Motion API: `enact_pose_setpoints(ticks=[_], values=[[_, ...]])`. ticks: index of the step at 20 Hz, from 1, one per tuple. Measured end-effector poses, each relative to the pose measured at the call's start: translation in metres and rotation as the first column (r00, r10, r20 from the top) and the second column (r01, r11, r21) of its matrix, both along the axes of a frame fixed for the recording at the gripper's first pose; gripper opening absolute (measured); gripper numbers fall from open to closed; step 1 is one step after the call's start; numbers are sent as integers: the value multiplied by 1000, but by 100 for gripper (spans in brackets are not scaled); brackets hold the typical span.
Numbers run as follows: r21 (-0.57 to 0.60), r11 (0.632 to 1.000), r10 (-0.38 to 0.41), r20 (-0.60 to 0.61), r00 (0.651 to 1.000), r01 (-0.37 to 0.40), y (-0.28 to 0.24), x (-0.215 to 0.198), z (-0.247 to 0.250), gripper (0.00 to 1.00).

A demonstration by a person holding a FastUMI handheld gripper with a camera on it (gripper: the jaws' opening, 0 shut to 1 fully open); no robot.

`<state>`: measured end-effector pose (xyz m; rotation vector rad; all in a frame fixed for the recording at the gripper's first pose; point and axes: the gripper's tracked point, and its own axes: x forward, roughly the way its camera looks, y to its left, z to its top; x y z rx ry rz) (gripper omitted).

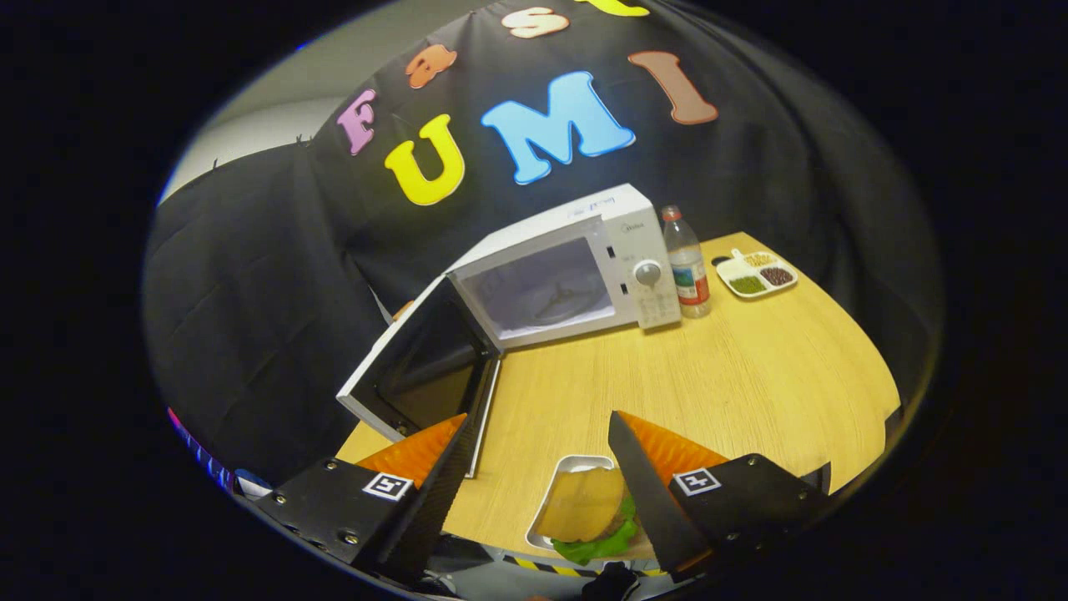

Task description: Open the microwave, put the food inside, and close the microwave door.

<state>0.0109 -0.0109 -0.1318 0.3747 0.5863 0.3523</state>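
Tool [534, 467]: fingers spread apart, nothing grasped, held above the near edge of the counter [751, 376].
Food: a bun on lettuce in a tray [584, 501], seen between the fingers, beside the right one.
Microwave [576, 267]: door [417, 367] swung wide, cavity bare, well beyond the tray.
Bottle [688, 263] and sectioned dish [757, 274]: past the microwave, apart from the work.
Step judged in hand: the tray's pick-up. The rim is best pinched squarely and the tray kept level.
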Motion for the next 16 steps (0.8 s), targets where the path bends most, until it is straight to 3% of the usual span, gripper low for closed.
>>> enact_pose_setpoints(ticks=[7, 13, 14, 16], values=[[86, 996, -12, -222, 975, 32, -23, -16, -77, 98], [253, 965, 31, -370, 928, 69, -13, -34, -105, 95], [269, 960, 43, -402, 915, 73, -10, -37, -111, 82], [298, 952, 72, -441, 895, 71, -3, -47, -118, 81]])
